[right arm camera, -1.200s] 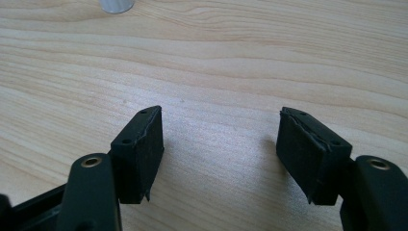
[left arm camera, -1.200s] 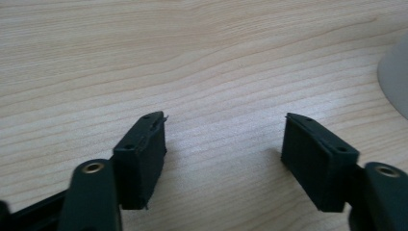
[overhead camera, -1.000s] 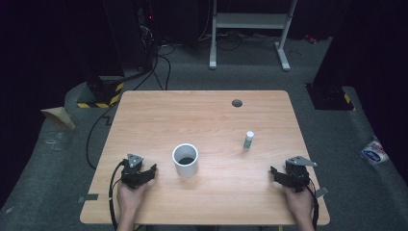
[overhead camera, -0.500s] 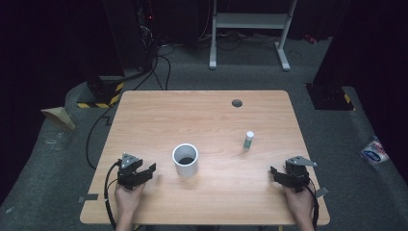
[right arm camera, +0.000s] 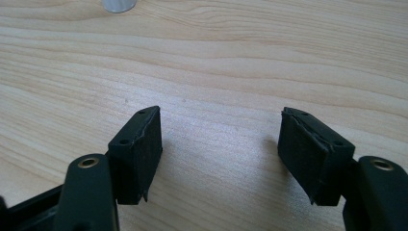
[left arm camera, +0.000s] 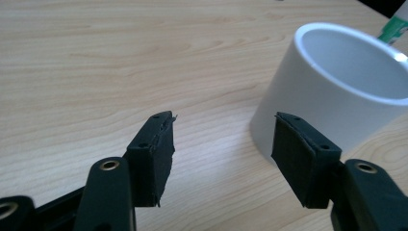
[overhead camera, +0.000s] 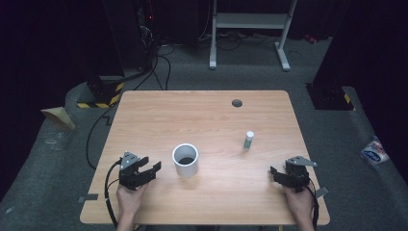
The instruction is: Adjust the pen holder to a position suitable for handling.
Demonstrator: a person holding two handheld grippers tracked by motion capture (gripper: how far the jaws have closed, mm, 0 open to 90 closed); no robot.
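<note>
High view first: my left gripper [overhead camera: 153,168] sits near the table's [overhead camera: 202,115] near-left corner, pointing toward the cup [overhead camera: 185,160], which stands upright a little left of the middle of the near edge. The jaws are parted with nothing between them, though they have just been closing a little. My right gripper [overhead camera: 275,173] rests near the near-right corner, well apart from the cup, its jaws spread too and empty.

From the left gripper view, the cup [left arm camera: 332,96] is a white open cylinder just ahead and to the right of the gripper [left arm camera: 223,139]; the right jaw's pad is just beside its wall, and I cannot tell whether it touches. Bare wood shows between the jaws.

From the right gripper view, the gripper [right arm camera: 220,144] hangs wide over plain wood. A small bottle [overhead camera: 248,139] stands upright between the cup and the right edge, nearer the right gripper.
</note>
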